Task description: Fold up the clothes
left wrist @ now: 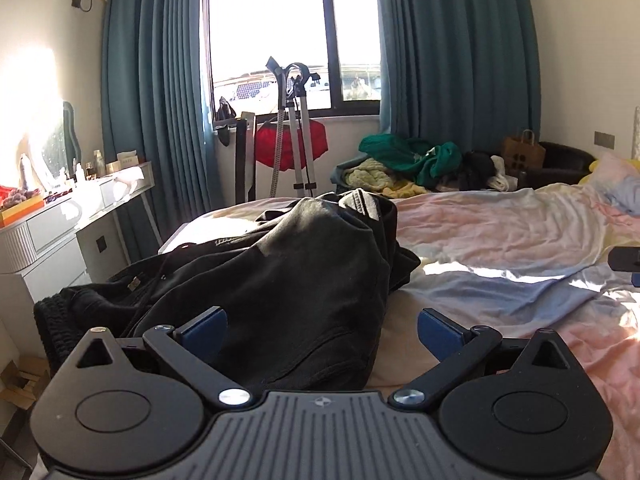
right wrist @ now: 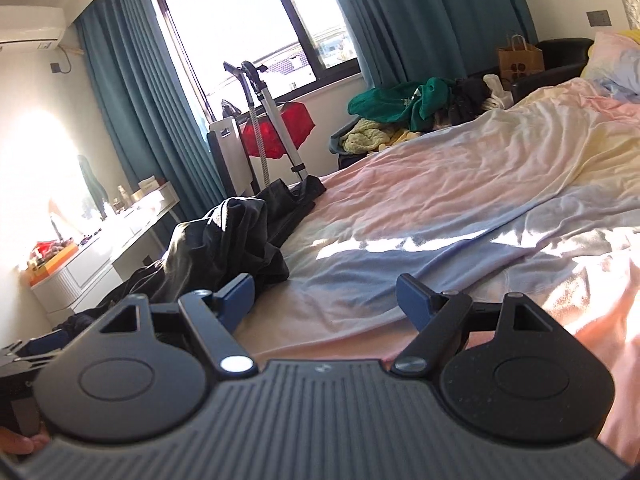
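Observation:
A crumpled black garment (left wrist: 280, 280) lies in a heap on the bed's left side; it also shows in the right wrist view (right wrist: 228, 240). My left gripper (left wrist: 322, 326) is open, its blue pads either side of the garment's near edge, holding nothing. My right gripper (right wrist: 326, 300) is open and empty, low over the pastel sheet (right wrist: 440, 200), to the right of the garment. The left gripper shows at the right wrist view's left edge (right wrist: 24, 354).
A pile of green, yellow and dark clothes (left wrist: 420, 164) lies beyond the bed's far side. A white dresser (left wrist: 60, 232) stands left of the bed. A garment steamer stand (left wrist: 296, 128) and a red item are by the window. Pillows (left wrist: 616, 184) lie far right.

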{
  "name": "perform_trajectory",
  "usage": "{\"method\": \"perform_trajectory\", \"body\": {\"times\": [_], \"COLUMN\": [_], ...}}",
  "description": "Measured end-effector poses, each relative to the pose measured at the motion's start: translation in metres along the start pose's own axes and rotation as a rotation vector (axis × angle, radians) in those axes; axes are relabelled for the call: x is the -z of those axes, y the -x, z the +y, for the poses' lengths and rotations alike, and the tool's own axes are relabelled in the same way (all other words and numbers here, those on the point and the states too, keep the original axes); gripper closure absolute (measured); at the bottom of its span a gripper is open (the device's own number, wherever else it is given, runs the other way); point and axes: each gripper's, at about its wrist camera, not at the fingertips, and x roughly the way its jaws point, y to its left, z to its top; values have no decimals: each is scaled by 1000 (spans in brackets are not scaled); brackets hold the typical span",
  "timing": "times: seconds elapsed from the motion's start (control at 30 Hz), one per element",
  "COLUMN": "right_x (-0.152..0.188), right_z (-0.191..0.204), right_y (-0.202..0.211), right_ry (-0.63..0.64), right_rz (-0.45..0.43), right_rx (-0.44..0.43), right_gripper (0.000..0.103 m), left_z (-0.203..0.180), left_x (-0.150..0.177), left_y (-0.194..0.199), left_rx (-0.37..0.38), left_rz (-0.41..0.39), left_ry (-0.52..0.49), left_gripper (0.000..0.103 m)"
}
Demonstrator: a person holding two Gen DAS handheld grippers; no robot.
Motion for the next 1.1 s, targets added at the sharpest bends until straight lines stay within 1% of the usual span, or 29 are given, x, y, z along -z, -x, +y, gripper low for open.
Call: {"method": "perform_trajectory", "body": {"times": [0.07,0.23,0.37,0.43,0.47,0.53,0.57,0.6,0.63,0.67,0.7,0.77,0.9,0.97,1.07,1.1], "right_x": [0,2,6,8,9,11,11,12,13,15,16,18,17,15,12,10], "right_z": [-10,-34,-46,-52,-54,-60,-63,-66,-69,-72,-75,-77,-69,-66,-64,-63], "right_y": [-6,-27,-49,-60,-65,-76,-82,-87,-92,-96,-101,-106,-102,-96,-84,-79], "right_ry": [-33,-116,-147,-162,-170,-185,-193,-200,-212,-229,-246,-259,-229,-220,-234,-240], "right_rz": [18,69,97,112,119,133,140,147,154,162,173,185,164,147,117,107], "right_rx": [19,76,96,106,110,120,125,130,137,142,139,133,103,90,55,42], "right_gripper": [23,23,23,23,23,23,23,23,23,22,22,22,22,22,22,22], "left_z": [-15,-52,-71,-76,-76,-75,-72,-70,-69,-69,-71,-76,-84,-83,-69,-63], "left_x": [-18,-54,-79,-87,-90,-93,-93,-91,-89,-88,-87,-87,-87,-85,-72,-67], "left_y": [-29,-116,-186,-217,-232,-264,-277,-285,-289,-288,-280,-260,-182,-130,-54,-35], "left_rx": [2,-40,-77,-99,-110,-130,-125,-113,-103,-96,-85,-59,37,96,162,177], "left_rz": [-10,3,-26,-18,-3,69,113,146,162,160,136,81,-47,-91,-156,-172], "left_ry": [-34,-86,-129,-128,-123,-105,-92,-80,-74,-74,-74,-78,-131,-122,-92,-75], "left_gripper": [0,1,3,6,10,21,37,57,66,84,94,97,98,98,98,98]}}
